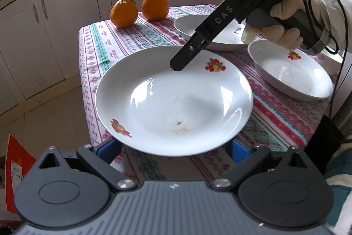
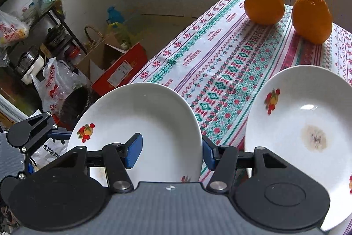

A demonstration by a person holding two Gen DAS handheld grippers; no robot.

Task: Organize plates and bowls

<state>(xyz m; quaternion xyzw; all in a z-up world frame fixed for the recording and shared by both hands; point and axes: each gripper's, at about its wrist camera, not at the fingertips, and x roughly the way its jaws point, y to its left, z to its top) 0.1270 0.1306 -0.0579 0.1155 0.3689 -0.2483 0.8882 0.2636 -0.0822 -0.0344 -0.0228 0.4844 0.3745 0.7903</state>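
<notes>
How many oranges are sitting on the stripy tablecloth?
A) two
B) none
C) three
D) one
A: two oranges stand side by side at the far end of the tablecloth, one with a stem and green leaves and one without.

The plate looks like glossy white glazed ceramic with printed fruit motifs. A woven, matt patterned cloth covers the surface. The oranges have rough, dimpled skin.
</notes>
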